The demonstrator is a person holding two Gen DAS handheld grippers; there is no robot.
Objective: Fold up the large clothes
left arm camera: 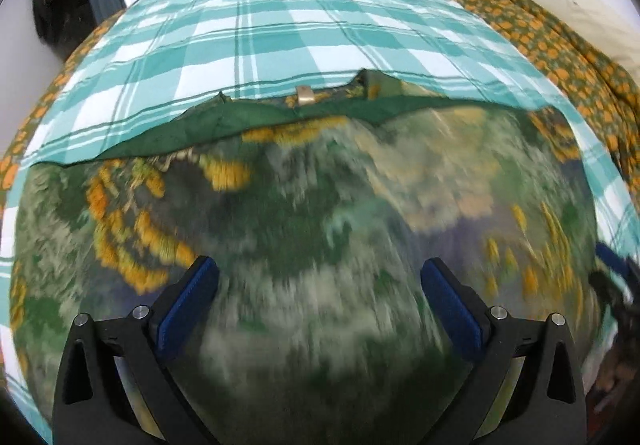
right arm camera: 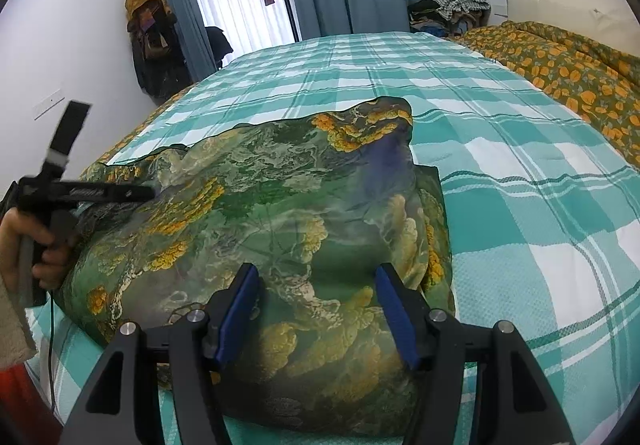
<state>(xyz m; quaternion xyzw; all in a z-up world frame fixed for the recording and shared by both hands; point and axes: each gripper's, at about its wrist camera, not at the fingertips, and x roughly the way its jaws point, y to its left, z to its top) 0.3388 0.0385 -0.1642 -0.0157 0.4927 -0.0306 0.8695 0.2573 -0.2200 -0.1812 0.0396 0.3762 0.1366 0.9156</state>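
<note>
A green garment with yellow and orange flower print lies folded on the teal checked bed cover. Its dark green hem and a small beige label show at the far edge. My left gripper hangs open wide just above the cloth, which is blurred, with nothing between its blue pads. In the right wrist view the garment is a thick folded bundle. My right gripper stands open over its near end, gripping nothing. The left gripper hovers at the bundle's left side, held by a hand.
The checked cover stretches away to the right and far side. An orange-flowered quilt and a cream pillow lie at the far right. A pile of clothes sits by the curtains. Coats hang on a stand at the left wall.
</note>
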